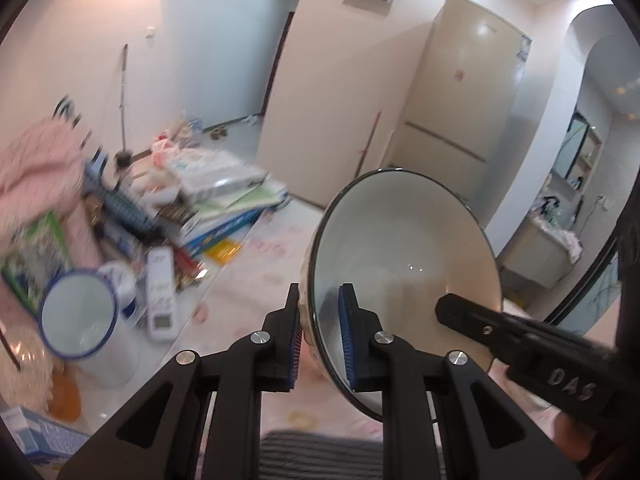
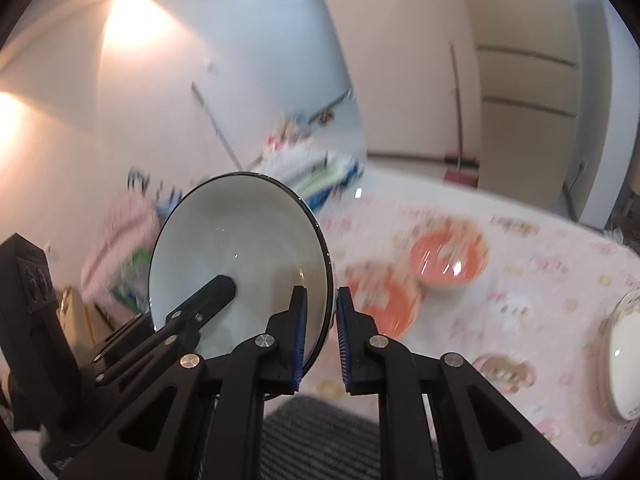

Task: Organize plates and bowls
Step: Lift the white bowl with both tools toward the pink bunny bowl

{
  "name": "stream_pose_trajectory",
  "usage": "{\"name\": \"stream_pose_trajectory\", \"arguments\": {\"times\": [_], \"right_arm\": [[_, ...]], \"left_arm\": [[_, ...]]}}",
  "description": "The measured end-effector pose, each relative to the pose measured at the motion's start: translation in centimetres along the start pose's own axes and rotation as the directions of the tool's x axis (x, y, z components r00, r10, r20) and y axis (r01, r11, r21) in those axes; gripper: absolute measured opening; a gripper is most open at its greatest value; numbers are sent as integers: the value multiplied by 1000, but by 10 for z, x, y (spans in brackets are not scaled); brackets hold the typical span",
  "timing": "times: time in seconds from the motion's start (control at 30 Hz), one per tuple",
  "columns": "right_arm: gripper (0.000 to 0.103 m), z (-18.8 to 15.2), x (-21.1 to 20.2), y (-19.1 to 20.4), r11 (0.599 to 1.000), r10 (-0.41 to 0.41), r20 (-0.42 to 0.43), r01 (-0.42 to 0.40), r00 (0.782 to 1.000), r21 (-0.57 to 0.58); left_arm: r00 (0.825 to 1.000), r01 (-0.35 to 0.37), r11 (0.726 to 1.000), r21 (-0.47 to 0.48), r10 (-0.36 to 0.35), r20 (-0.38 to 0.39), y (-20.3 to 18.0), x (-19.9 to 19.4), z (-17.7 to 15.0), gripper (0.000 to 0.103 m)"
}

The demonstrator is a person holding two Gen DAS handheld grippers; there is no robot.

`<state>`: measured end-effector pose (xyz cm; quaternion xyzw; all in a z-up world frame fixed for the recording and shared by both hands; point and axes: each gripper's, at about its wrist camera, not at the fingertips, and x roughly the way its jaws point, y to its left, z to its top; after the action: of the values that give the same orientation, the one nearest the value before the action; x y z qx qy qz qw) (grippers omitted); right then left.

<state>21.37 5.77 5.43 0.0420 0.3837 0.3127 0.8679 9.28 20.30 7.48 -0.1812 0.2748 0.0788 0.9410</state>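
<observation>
Pale walls and a tall cream refrigerator [image 1: 464, 92] filled the background, and a tabletop [image 2: 532, 256] under a pink printed cloth ran across the lower half of both views.

Both grippers were on one white ceramic bowl with a thin dark rim [image 1: 404, 256], carried tilted on edge above the tabletop, mouth toward the cameras. The left gripper [image 1: 320, 336] was nearly closed, its blue-padded fingers pinching the rim at the lower left of the bowl. In the right wrist view the right gripper [image 2: 320, 336] straddled the rim at the lower right of the bowl; its left pad lay against the inside wall, but a sliver of space showed by the right pad, so whether it was fully clamped could not be told.

Two shallow orange bowls [image 2: 448, 256], blurred, sat right of centre in that view, touching or overlapping, and a white round dish [image 2: 624, 360] sat at the right edge. A white enamel mug with a blue rim [image 1: 80, 316] stood lower left in the left wrist view.

The step in hand was probably a handover or a two-gripper carry toward a stack. Done well, one gripper should have a sure bite before the other let go, and the bowl should be levelled before being lowered, since a glazed rim slips easily.
</observation>
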Motion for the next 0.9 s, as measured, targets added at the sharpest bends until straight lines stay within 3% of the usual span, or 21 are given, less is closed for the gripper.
{"name": "stream_pose_trajectory", "arguments": {"times": [0.13, 0.27, 0.33, 0.47, 0.6, 0.67, 0.8, 0.9], "right_arm": [[15, 18, -27, -15, 996, 60, 116, -67, 991, 55], [15, 19, -23, -27, 997, 58, 119, -64, 991, 46], [15, 15, -11, -31, 999, 30, 92, -32, 995, 25], [15, 13, 26, -48, 995, 16, -3, -15, 1000, 95], [15, 7, 61, -57, 994, -29, -83, 38, 996, 101], [15, 3, 74, -60, 992, -36, -122, 50, 992, 114], [15, -6, 97, -63, 991, -61, -174, 80, 983, 103], [15, -13, 109, -65, 991, -70, -205, 92, 976, 99]], "left_arm": [[993, 7, 999, 42, -11, 117, -33, -25, 34, 16], [989, 17, 998, 60, -26, 145, -43, -22, 39, 16], [994, 12, 998, 61, -19, 106, -40, -3, 35, 16], [1000, -4, 999, 32, 5, -25, -26, 48, 18, 16], [990, 31, 999, -35, -36, -136, -6, 87, 4, 16], [984, 15, 999, -38, -21, -178, -3, 101, -4, 16], [979, -58, 998, -5, 56, -198, -6, 111, -16, 16], [974, -75, 997, -1, 74, -213, -2, 119, -22, 16]]}}
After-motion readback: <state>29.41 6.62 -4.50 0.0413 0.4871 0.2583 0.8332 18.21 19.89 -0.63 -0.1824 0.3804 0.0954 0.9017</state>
